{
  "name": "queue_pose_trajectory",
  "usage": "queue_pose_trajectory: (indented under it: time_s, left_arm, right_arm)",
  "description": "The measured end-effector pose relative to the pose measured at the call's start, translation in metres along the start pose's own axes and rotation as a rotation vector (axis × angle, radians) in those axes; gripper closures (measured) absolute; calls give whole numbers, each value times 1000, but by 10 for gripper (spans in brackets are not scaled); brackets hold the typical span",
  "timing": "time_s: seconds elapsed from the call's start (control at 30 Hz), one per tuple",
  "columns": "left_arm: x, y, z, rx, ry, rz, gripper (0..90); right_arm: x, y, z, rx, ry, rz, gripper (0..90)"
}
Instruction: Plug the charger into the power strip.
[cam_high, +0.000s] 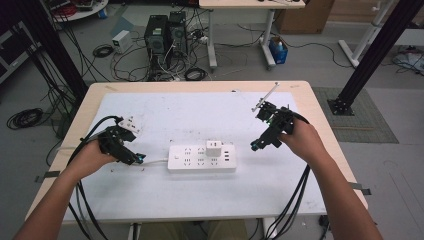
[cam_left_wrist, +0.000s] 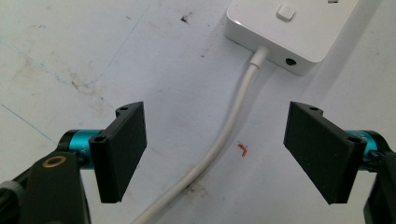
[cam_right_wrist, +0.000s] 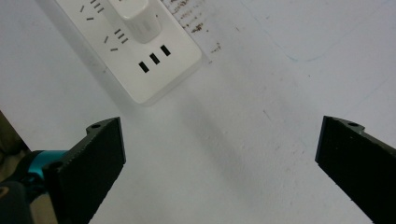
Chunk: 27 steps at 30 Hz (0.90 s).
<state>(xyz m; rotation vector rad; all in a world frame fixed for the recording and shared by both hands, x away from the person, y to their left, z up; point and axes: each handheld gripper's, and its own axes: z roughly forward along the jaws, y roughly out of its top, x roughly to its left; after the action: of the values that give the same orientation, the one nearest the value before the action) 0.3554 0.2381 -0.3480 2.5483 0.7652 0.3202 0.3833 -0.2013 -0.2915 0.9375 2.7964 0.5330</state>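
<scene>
A white power strip (cam_high: 201, 158) lies in the middle of the high view, on the white sheet that covers the worktop (cam_high: 320, 120). A white adapter (cam_high: 214, 148) is plugged into its upper row, right of centre, and stands upright. The strip's cord (cam_high: 154, 161) runs off its left end toward the left hand-held gripper (cam_high: 139, 159).

That left hand-held gripper is wide and holds nothing. In the left gripper view its jaws stand on either side of the cord (cam_left_wrist: 224, 140), apart from it, with the strip's end (cam_left_wrist: 289, 32) at the upper right of the frame. The right hand-held gripper (cam_high: 255, 147) is also wide and empty. In the high view it hangs just right of the strip, tips aimed down and left. In the right gripper view the strip's USB end (cam_right_wrist: 140, 60) and the adapter (cam_right_wrist: 135, 18) sit at the upper left, well ahead of the jaws.

This looks like the approach step: both tools close in on the strip from its two ends, and nothing is gripped yet. The likely aim is to pull the adapter out. For that, the left one would need to steady the strip at its cord end, and the right one would have to travel forward over the strip, straddle the adapter's sides, close, then lift straight up so that the strip does not come with it.
</scene>
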Motion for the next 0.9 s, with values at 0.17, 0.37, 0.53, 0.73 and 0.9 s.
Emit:
queue_pose_trajectory:
  time_s: [0.17,0.37,0.53,0.73,0.9]
  left_arm:
    - [-2,1,-2,-11,13,-6,214]
    - [-2,1,-3,-17,20,-13,214]
    - [0,0,-2,-27,28,-26,214]
    - [1,-2,1,-25,33,-37,214]
    - [1,-3,4,-37,38,-54,214]
  right_arm:
    - [1,-11,-4,-11,-28,27,9]
    - [1,-31,-2,-38,-46,85,9]
    - [3,-42,1,-40,-50,106,9]
    - [3,-49,5,-51,-49,123,9]
    - [2,-52,12,-51,-38,133,9]
